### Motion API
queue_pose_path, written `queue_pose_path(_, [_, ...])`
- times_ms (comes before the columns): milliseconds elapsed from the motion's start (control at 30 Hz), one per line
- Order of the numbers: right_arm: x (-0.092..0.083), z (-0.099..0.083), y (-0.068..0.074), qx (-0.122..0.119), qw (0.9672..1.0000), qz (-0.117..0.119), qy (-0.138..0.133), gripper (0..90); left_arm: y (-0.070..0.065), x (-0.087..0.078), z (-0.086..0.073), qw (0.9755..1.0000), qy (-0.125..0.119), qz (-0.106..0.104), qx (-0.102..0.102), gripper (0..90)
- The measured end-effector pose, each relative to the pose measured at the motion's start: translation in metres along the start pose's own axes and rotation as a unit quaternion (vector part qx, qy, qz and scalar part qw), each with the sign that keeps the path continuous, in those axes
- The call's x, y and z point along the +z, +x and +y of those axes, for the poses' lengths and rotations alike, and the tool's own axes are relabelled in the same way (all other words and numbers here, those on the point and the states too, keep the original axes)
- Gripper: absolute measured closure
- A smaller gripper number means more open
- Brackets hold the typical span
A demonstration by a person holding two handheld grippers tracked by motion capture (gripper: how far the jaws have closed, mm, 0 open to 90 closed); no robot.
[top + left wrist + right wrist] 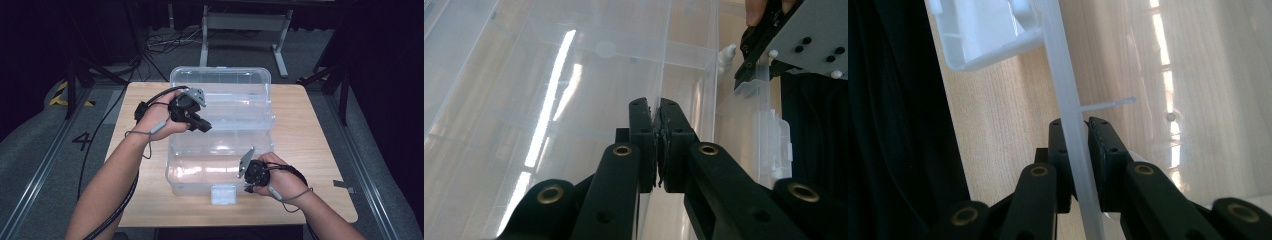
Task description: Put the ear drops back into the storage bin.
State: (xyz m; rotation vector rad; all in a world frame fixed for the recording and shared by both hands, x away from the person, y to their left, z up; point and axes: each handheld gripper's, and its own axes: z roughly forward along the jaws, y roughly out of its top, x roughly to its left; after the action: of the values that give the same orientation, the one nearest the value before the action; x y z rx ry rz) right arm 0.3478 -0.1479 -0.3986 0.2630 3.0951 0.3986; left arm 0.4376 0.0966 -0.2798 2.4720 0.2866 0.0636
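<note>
Right claw (1079,165) pinches the clear storage box's (220,150) front rim, steadying it; left claw (658,145) clamps what looks like its inner tray wall (663,55), probably to lift.

The clear, glossy plastic storage box (220,145) (streaked with light glare) sits on a matt, pale wood-grain worktop (310,145).

High view looks down; gripper views (close-up) share clear box (220,135)

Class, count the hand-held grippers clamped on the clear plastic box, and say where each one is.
2. The left hand-held gripper pinches a thin wall of the clear plastic box near its middle; the right hand-held gripper clamps the near rim.
</note>
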Motion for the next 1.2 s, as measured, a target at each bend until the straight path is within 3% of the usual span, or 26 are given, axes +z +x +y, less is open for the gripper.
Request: queue_pose_path(1200, [0.0, -0.001, 0.003, -0.004, 0.9999, -0.016, -0.002, 81.3, -0.032, 0.004, -0.003, 0.9984, 0.037, -0.021, 0.036, 88.0])
